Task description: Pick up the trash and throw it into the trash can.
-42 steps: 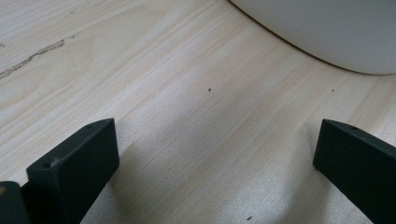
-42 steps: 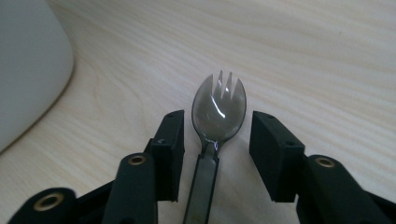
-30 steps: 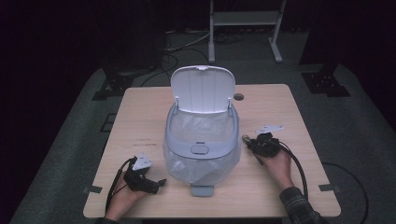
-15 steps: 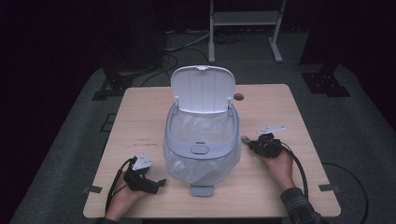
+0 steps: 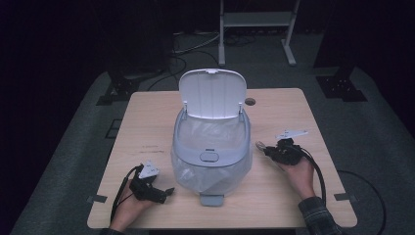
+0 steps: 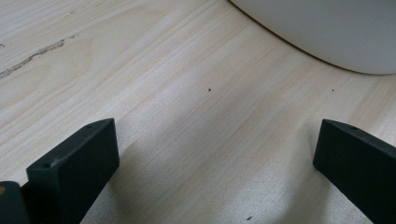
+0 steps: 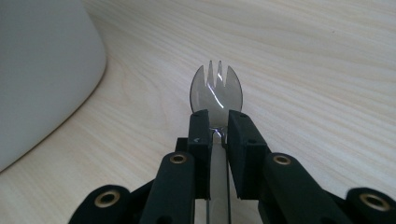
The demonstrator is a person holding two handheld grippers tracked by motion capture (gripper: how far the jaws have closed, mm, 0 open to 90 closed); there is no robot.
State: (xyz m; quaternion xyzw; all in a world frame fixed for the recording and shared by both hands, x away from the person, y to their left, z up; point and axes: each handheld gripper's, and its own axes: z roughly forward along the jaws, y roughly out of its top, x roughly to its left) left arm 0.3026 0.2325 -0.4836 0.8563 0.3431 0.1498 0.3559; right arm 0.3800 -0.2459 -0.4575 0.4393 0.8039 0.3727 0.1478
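Note:
A pale grey pedal bin (image 5: 210, 152) stands mid-table with its lid (image 5: 212, 93) raised and a clear bag lining it. Right of the bin, my right gripper (image 5: 266, 150) lies low over the table, shut on the handle of a clear plastic spork (image 7: 216, 88) whose tines stick out past the fingertips. Its jaws have just been closing with the spork between them. The right gripper view has the right gripper (image 7: 218, 122) beside the bin's wall (image 7: 42, 70). At the front left, my left gripper (image 5: 166, 192) rests on the wood. It stands open (image 6: 215, 154) with nothing between its fingers.
The wooden table (image 5: 293, 107) has a cable hole (image 5: 250, 102) behind the bin. The bin's foot pedal (image 5: 211, 199) points at the front edge. A metal stand (image 5: 254, 19) is on the dark floor beyond the table.
The right hand has shifted only slightly beside the bin. The left hand and the bin have stayed put.

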